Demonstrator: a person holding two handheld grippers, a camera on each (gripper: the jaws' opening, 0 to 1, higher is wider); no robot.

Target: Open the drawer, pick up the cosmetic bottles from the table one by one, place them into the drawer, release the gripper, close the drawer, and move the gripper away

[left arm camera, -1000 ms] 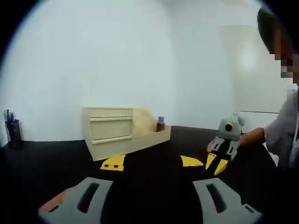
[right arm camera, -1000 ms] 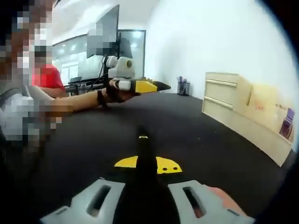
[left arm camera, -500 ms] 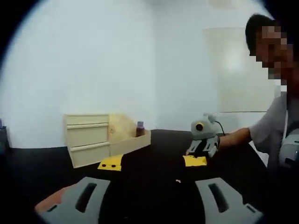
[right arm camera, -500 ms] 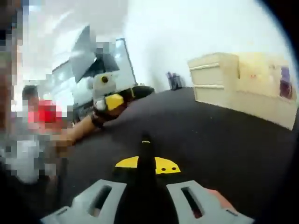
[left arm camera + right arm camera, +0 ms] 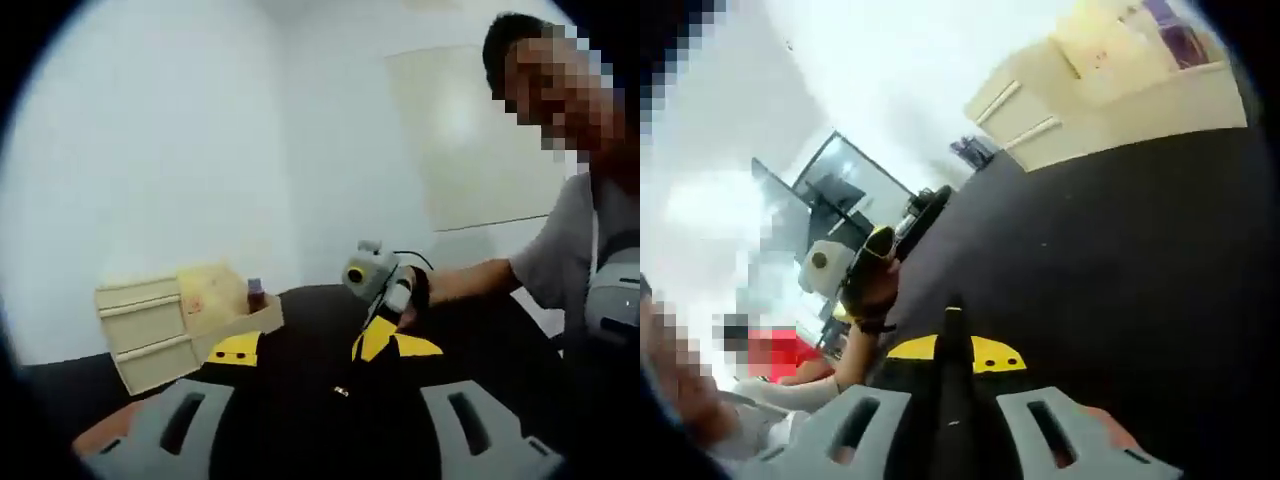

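So the drawer (image 5: 245, 325) is pulled out from the chest (image 5: 150, 330) with one bottle (image 5: 256, 294) standing upright in it, near its back end. In the left gripper view that sits at about 10 o'clock from the camera's own jaws, well apart from them. I can't spot any other bottle on the table (image 5: 480, 330).

The left gripper (image 5: 325, 350) is spread wide with nothing between the jaws. The right gripper (image 5: 952, 310) is pinched fully together, its tips meeting in one thin line, holding nothing.

What matters for the next bit: the drawer slides along its long axis, running from the chest out toward the table centre, so closing it means pushing the open front end back toward the chest. In the right gripper view the chest (image 5: 1060, 100) and drawer (image 5: 1160, 110) sit up at roughly 1 o'clock, far off across the table (image 5: 1120, 260). Both grippers look a good way off and I can't tell which is nearer. Tilted views, so take the directions loosely.
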